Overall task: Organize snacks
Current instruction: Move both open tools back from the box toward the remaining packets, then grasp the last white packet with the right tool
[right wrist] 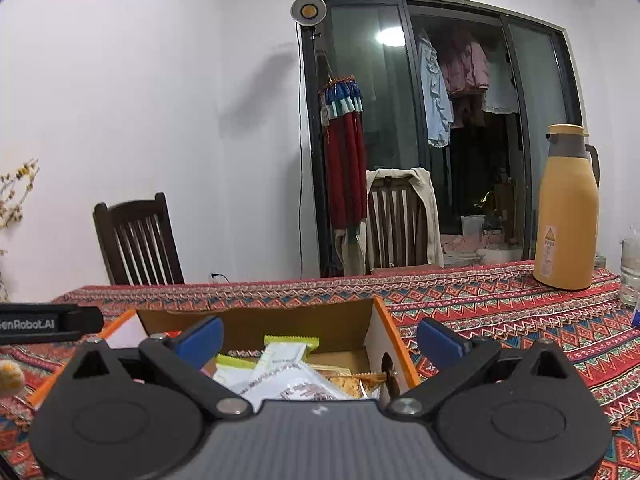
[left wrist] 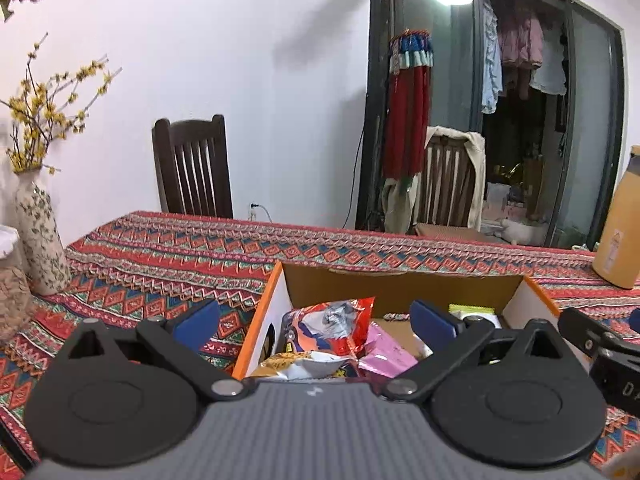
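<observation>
Left wrist view, low centre: left gripper [left wrist: 314, 322] with blue-padded fingers [left wrist: 198, 322] spread wide, nothing between them; it sits over the near edge of the cardboard box [left wrist: 400, 280]. The box has orange rims and an open top and stands on the patterned tablecloth [left wrist: 180, 256]. Inside the box, lower centre of frame: a red snack packet [left wrist: 340, 324] standing tilted, a pink packet [left wrist: 382, 350] just right of it and touching, a yellow-and-white packet [left wrist: 304, 364] lying nearest the camera. A green-edged packet [left wrist: 472, 310] shows at the far right corner of the box.

Right wrist view, low centre: right gripper [right wrist: 320, 342], fingers [right wrist: 440, 344] likewise spread and holding nothing, over the same box [right wrist: 260, 320]. White packets with green ends [right wrist: 286, 350] lie in the middle; an orange-gold packet [right wrist: 352, 382] is beside them near the right wall.

Mid distance: floral vase [left wrist: 38, 232] with yellow blossoms at left edge of the left view; yellow thermos jug [right wrist: 568, 208] and a glass [right wrist: 631, 272] at right of the right view, well apart from the box.

Far: two dark wooden chairs [right wrist: 138, 236] behind the table, glass doors [right wrist: 440, 120] upper right.
</observation>
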{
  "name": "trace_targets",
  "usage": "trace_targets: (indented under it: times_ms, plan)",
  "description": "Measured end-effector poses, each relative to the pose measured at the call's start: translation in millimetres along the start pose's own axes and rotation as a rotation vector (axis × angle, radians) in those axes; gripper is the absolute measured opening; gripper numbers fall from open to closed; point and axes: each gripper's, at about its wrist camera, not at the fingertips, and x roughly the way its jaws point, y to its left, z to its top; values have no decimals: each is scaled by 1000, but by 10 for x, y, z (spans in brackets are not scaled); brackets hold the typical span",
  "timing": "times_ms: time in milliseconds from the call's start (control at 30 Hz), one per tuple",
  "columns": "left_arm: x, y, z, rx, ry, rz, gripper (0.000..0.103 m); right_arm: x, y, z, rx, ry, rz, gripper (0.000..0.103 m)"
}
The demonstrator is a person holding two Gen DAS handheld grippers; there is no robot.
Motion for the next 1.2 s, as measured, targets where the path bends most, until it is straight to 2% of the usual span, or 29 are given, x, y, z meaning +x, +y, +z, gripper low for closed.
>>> trace_targets:
  times_ms: [67,267,467,667,900,1200]
  plan:
    - [-81,2,6,7,6,-10,103,-81,-17,38,11,5,20,103]
    - [-224,83,-80,5,93,-53,103,-272,-44,-35,-18,73,55,103]
    - [-276,173,-369,36,168,-60,103,-374,-72,-311,-76,196,55,103]
    - [-137,268,-633,30,241,-54,103,-312,-58,-598,-114,304,25,103]
    - [47,309,-785,21,319,-59,103,-22,-149,-829,-66,429,-34,103]
    - [42,281,-816,34,325,-59,103,55,-107,-854,-71,453,-49,103]
